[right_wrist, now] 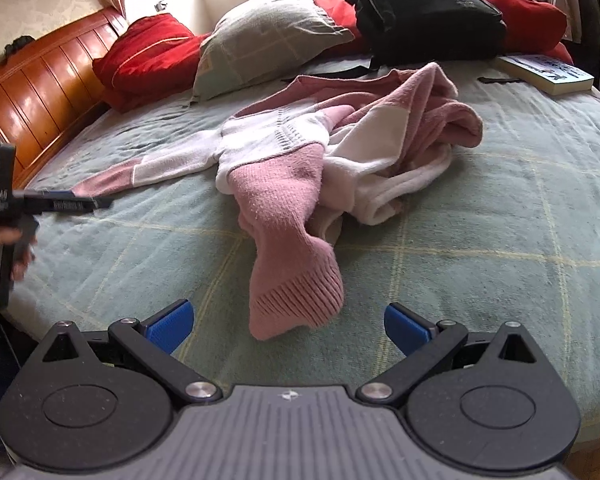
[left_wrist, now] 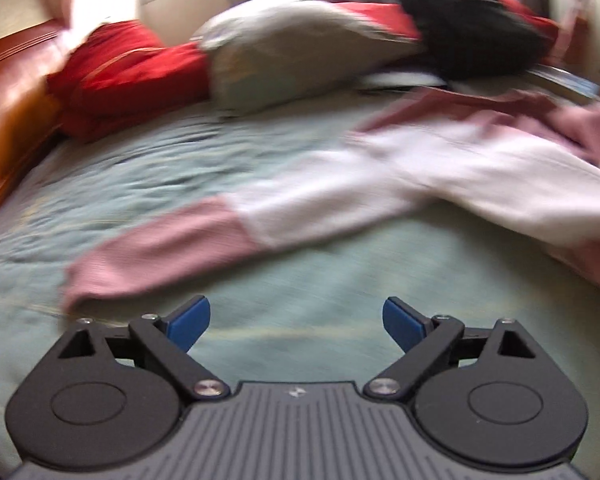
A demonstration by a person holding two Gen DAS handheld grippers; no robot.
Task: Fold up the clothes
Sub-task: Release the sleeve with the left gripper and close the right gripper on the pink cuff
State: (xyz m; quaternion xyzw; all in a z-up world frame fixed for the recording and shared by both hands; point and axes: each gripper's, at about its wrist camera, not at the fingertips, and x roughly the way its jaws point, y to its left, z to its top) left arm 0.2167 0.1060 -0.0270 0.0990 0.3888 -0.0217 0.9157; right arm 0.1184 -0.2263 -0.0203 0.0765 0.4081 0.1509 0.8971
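Observation:
A pink and white knitted sweater (right_wrist: 300,152) lies crumpled in the middle of the green bedspread (right_wrist: 500,240). One sleeve stretches left and ends in a pink cuff (left_wrist: 100,276). Another pink sleeve (right_wrist: 296,280) reaches toward the near edge. My left gripper (left_wrist: 296,318) is open just short of the left cuff and holds nothing; this view is blurred. It also shows from the side as the left gripper (right_wrist: 100,202) beside that sleeve's end. My right gripper (right_wrist: 288,322) is open, with the near sleeve's cuff lying just ahead between its blue fingers (right_wrist: 172,324).
Red pillows (right_wrist: 148,56) and a grey pillow (right_wrist: 260,40) rest against the wooden headboard (right_wrist: 40,92) on the left. A black backpack (right_wrist: 424,8) and a book (right_wrist: 544,74) sit at the far side of the bed. A hand (right_wrist: 4,240) holds the left gripper.

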